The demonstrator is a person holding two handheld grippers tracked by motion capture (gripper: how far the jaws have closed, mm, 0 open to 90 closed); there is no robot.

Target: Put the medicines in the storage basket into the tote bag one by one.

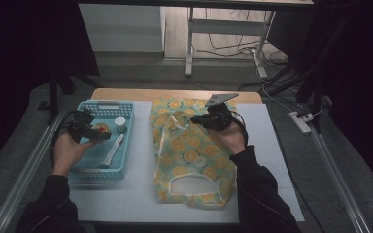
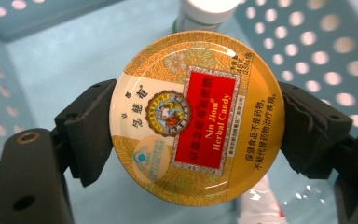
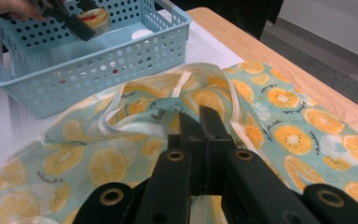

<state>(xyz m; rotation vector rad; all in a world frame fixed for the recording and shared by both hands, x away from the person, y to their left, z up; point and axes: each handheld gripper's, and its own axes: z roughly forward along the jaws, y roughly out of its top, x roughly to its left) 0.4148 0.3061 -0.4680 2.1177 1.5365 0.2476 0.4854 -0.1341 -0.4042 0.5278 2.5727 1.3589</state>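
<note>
Left gripper (image 1: 98,134) hangs at the left, jaws spread and clamped tight; right gripper (image 1: 197,119) sits mid-table, farther off, jaws pinched together, both forearms reaching in from the near edge.

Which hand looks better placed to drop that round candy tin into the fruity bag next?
The left, probably. Its claw already clamps the candy tin above the blue basket. The right claw is shut on the bag, seemingly holding up its edge.
</note>
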